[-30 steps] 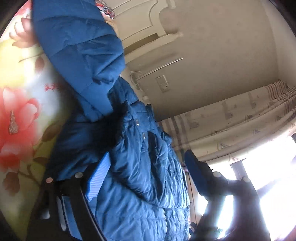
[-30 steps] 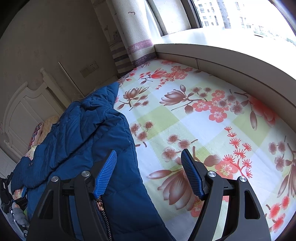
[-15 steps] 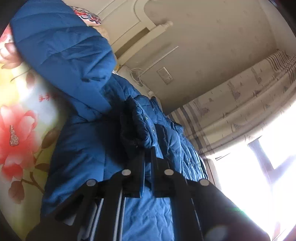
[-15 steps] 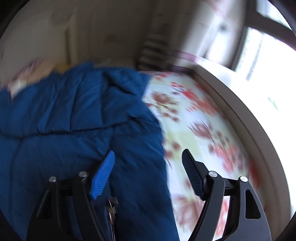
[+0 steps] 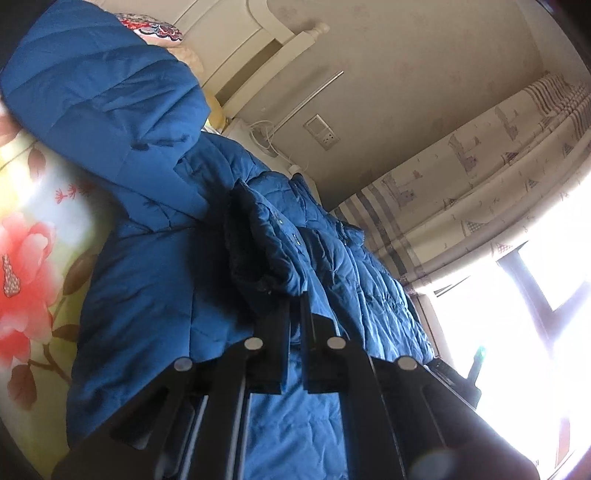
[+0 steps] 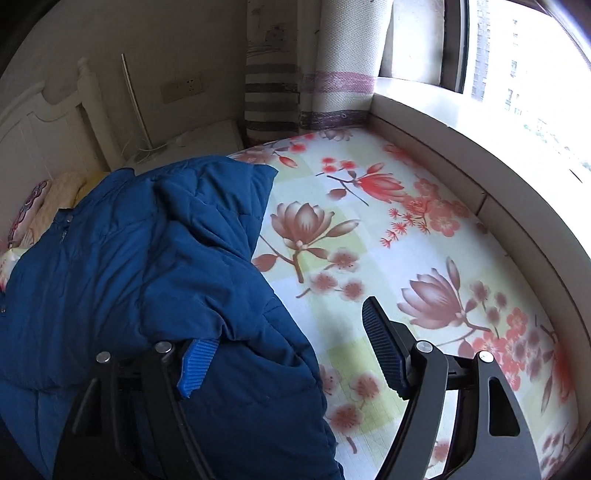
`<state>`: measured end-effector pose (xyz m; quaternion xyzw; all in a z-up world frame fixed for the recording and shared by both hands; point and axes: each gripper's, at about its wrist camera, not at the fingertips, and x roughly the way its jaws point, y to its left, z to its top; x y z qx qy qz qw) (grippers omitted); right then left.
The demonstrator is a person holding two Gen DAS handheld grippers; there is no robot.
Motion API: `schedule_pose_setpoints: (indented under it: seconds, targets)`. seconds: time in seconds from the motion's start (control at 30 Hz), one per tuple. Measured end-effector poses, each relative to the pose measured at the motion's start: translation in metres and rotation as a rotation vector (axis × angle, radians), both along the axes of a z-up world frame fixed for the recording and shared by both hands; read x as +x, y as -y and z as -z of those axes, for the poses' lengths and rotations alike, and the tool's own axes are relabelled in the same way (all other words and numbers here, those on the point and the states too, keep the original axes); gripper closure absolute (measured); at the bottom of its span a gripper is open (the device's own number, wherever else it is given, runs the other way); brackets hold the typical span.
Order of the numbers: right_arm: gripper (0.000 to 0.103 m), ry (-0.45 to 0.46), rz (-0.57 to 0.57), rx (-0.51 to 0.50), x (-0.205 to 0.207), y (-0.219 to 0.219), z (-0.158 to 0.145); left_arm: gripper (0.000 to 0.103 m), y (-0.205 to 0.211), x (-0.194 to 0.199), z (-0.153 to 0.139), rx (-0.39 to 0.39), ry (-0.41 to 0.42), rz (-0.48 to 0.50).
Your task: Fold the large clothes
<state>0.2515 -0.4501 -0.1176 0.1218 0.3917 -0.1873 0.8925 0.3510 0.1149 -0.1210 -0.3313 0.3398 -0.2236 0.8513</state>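
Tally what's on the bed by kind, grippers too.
Blue puffer jacket: 1
Patterned pillow: 1
Grippers: 2, left gripper with jaws shut on the jacket, right gripper with jaws open
Total: 4

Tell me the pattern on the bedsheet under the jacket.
The bedsheet has red and pink flowers on pale green and white squares, clearest in the right wrist view.
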Motion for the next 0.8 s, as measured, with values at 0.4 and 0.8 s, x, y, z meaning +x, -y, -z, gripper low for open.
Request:
schedule_pose_setpoints:
  seconds: [0.4, 0.8]
  targets:
    - [0.056, 0.142, 0.088, -0.016, -0.058, -0.008, -0.026, 0.099, -0.012, -0.002, 0.006, -0.034, -0.028, -0.055]
    - [0.058, -0.064, -0.232, -0.093, 0.063, -0.077, -0.005, 0.099, -0.017, -0.015, -0.005, 0.017, 0.035, -0.111]
